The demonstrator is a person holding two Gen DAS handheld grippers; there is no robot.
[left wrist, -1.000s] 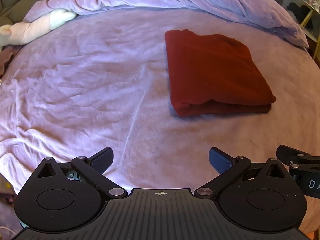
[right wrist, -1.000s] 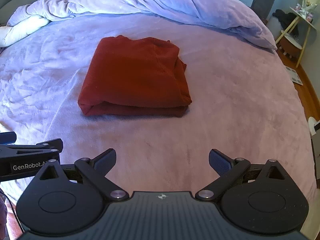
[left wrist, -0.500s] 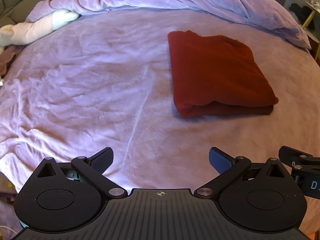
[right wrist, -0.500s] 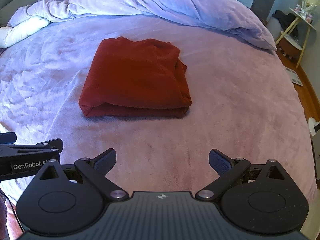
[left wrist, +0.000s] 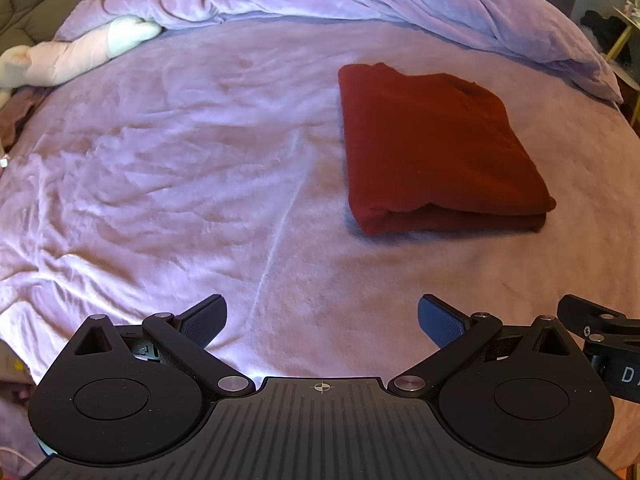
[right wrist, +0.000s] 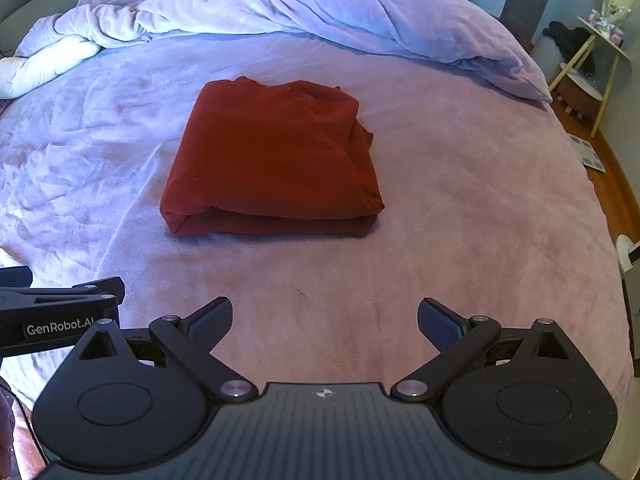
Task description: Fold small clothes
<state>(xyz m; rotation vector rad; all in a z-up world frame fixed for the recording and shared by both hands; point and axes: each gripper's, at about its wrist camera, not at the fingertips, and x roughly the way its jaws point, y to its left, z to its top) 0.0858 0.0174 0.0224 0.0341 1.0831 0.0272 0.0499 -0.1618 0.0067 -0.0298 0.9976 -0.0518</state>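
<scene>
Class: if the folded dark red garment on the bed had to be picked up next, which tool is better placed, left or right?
Probably the right tool: the folded dark red garment lies almost straight ahead of its open fingers. From the left tool, also open, the garment sits off to the right.

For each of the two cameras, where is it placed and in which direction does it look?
Left wrist: sits on the left gripper, looks forward over the purple bed; the folded red garment lies ahead to the right; its own open fingers show, and part of the right gripper at the right edge.
Right wrist: sits on the right gripper, looks the same way; the garment lies ahead slightly left; open fingers show, and part of the left gripper at the left edge.
Shared: garment, bed, crumpled duvet.
</scene>
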